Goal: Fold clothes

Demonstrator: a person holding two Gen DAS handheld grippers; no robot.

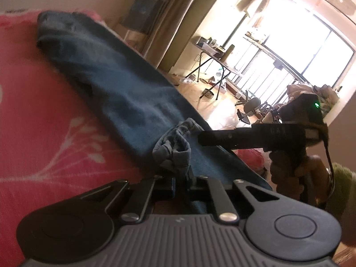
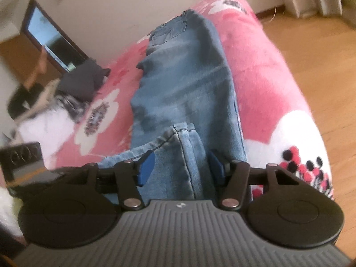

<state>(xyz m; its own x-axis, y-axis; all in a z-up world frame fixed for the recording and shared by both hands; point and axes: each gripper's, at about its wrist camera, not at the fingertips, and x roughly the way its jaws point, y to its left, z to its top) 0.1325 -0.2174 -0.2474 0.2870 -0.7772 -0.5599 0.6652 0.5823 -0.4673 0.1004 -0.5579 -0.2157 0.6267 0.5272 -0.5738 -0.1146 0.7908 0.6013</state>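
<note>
One pair blue jeans (image 2: 184, 84), lengthwise on pink floral blanket (image 2: 262, 82) near its edge, above wooden floor (image 2: 311, 51). Left gripper (image 1: 180, 178): clenched on bunched hem (image 1: 175, 146). Right gripper (image 2: 181, 166): released, blue pads (image 2: 145, 165) apart, hem cloth lying between, unpinched. Dark folded garment (image 2: 85, 77) and white cloth (image 2: 46, 124) farther along blanket.

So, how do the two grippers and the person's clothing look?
Both grippers, left gripper and right gripper, have black linkage arms with silver screws on a grey ribbed body. The right one's pads are blue. A green sleeve shows.
</note>
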